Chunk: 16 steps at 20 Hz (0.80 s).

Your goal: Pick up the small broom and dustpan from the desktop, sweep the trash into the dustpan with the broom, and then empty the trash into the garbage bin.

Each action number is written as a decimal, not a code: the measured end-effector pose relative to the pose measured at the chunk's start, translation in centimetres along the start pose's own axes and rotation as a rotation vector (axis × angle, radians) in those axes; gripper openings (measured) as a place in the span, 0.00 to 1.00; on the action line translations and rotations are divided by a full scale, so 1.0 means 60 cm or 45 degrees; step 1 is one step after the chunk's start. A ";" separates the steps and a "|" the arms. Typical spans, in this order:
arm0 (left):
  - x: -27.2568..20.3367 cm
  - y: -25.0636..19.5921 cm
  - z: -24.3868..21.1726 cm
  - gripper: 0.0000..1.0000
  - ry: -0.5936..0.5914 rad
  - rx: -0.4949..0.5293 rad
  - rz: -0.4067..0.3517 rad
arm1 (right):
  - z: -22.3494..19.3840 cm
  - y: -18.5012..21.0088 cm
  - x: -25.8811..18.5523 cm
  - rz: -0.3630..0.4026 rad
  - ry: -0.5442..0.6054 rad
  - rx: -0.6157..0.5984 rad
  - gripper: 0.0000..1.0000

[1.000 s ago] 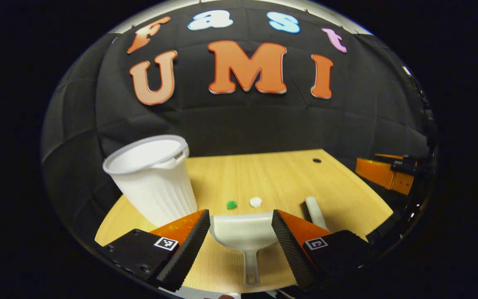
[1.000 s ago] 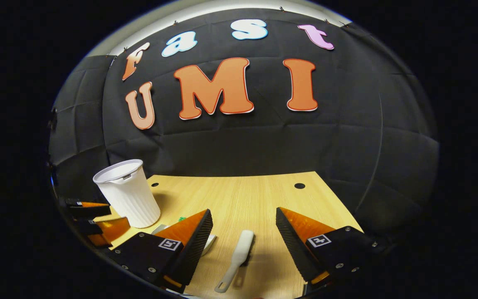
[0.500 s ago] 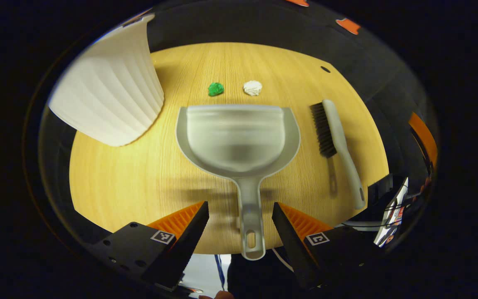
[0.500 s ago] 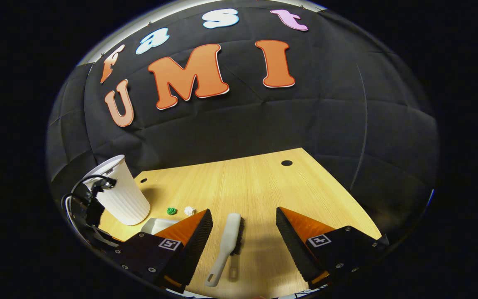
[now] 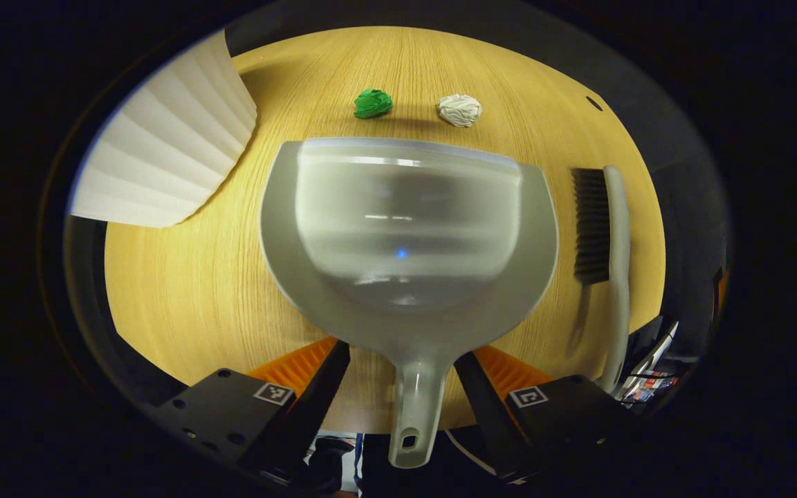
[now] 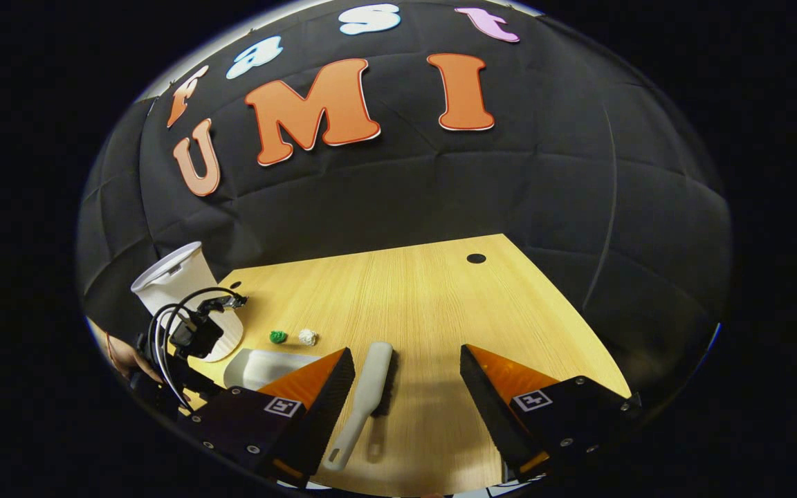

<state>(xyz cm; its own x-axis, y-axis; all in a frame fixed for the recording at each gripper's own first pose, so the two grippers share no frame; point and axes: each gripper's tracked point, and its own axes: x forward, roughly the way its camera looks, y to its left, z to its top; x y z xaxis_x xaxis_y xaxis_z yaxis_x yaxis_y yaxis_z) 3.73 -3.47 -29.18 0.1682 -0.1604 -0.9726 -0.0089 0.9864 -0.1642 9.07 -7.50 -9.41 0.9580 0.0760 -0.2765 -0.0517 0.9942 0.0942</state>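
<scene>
— Where the pale wood-grain desktop (image 5: 198, 277) meets the black cloth wall (image 6: 405, 200), what stands there?

— A ribbed white garbage bin (image 5: 163, 166), tapered, at the left. Two crumpled paper balls, one green (image 5: 373, 103) and one white (image 5: 459, 109), lie just beyond the smooth grey dustpan (image 5: 405, 221); the small broom (image 5: 606, 235), dark bristles on a pale curved handle, lies flat beside its right edge.

— And the tools?

— Left gripper (image 5: 402, 377) spread wide, straddling the dustpan's handle, not pressing it. Right gripper (image 6: 407, 387) spread too, low over the desk just right of the broom
</scene>
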 end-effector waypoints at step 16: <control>0.004 0.003 0.044 0.30 -0.229 0.054 -0.106 | -0.183 0.063 0.053 0.131 0.631 -0.075 0.95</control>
<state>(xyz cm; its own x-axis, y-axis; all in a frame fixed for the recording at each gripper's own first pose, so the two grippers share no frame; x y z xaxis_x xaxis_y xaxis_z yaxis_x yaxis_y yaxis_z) 6.36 -3.25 -28.99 0.3401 -0.2361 -0.9102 0.0535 0.9713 -0.2320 8.82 -2.64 -20.40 0.6988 0.1862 -0.6906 -0.1679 0.9812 0.0947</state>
